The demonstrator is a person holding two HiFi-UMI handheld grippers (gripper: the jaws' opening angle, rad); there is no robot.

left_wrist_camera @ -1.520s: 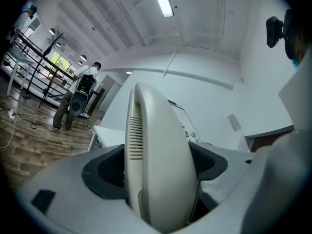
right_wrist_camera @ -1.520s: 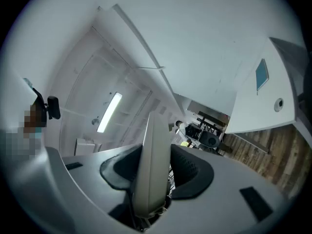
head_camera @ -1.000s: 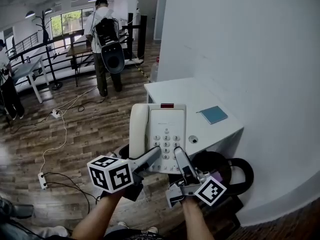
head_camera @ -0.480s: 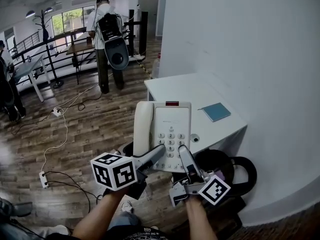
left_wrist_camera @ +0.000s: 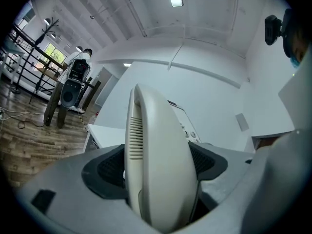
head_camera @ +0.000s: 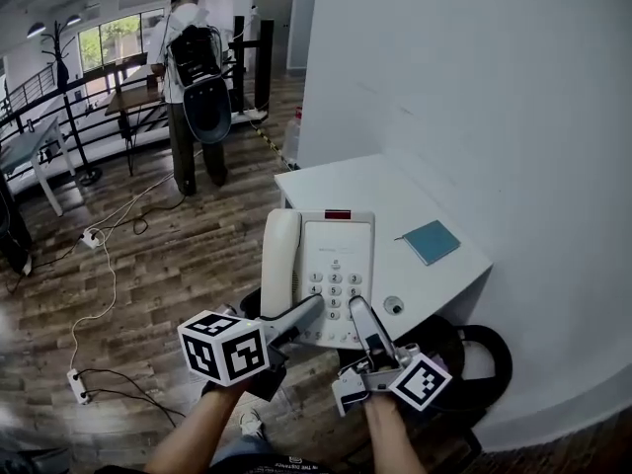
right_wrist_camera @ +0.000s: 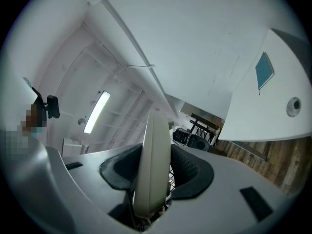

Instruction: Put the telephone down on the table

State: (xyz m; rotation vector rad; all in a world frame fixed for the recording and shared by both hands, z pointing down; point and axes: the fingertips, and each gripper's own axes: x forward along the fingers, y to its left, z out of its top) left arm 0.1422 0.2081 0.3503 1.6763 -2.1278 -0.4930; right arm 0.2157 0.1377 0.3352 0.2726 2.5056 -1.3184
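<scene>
Evidently mid-carry: left gripper (head_camera: pixel 308 312) and right gripper (head_camera: pixel 359 314) both clench the telephone (head_camera: pixel 321 265) by its near edge, holding it aloft at the worktop's (head_camera: pixel 370 188) near corner. Next it wants easing over the bare top and lowering flat

The phone (head_camera: pixel 331 265) was smooth cream plastic, faintly glossy; the table (head_camera: pixel 365 181) matt, smooth white; the floor (head_camera: pixel 168 255) wood planks with a sheen.

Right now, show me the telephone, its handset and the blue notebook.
telephone (head_camera: pixel 334 282), head view, on the keypad.
handset (head_camera: pixel 279 263), head view, middle of its back.
blue notebook (head_camera: pixel 432 241), head view, middle of its cover.
</scene>
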